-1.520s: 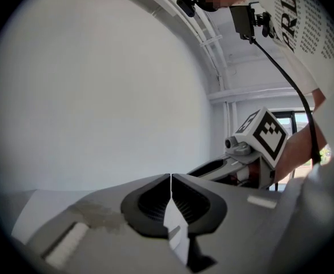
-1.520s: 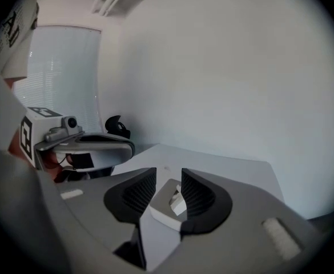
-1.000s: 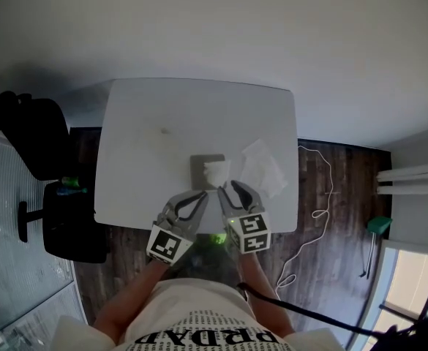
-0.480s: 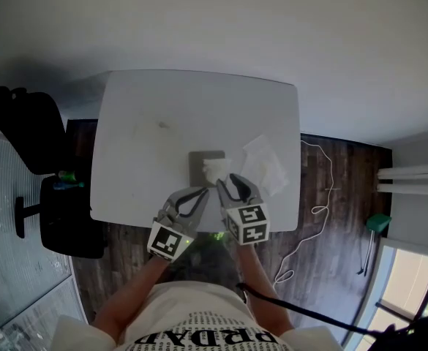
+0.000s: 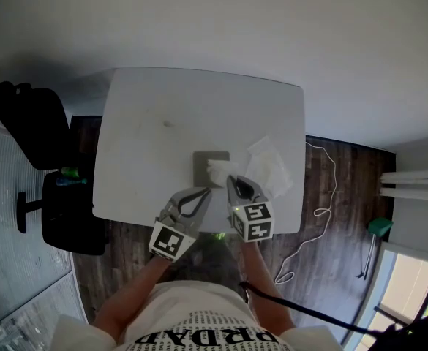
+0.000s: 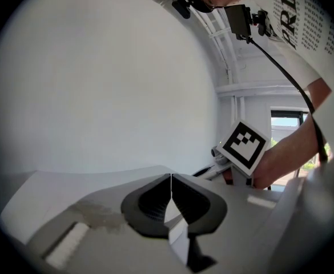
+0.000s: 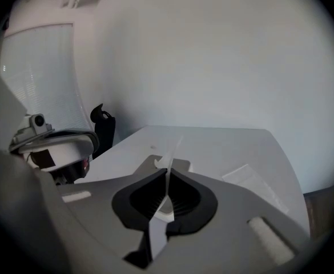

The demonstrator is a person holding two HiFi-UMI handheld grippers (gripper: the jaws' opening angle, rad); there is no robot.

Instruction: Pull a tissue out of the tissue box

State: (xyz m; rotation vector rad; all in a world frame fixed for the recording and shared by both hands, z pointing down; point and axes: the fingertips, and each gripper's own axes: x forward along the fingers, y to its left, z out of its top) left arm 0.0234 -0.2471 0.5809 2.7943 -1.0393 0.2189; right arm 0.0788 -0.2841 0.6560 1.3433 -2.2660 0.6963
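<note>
Checking right gripper (image 5: 231,183): jaws just closed, pinching the tissue (image 5: 218,170) that stands upright from the tissue box (image 5: 203,159) directly ahead. — A
Left gripper (image 5: 205,191) jaws together, nothing held, beside the box's near edge. Right is nearer; pull likely upward. — B

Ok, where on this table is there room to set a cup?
The whole far half of the table and the left side beside the tissue box are bare. Crowded: the near middle, with the box and loose tissue beside it.
</note>
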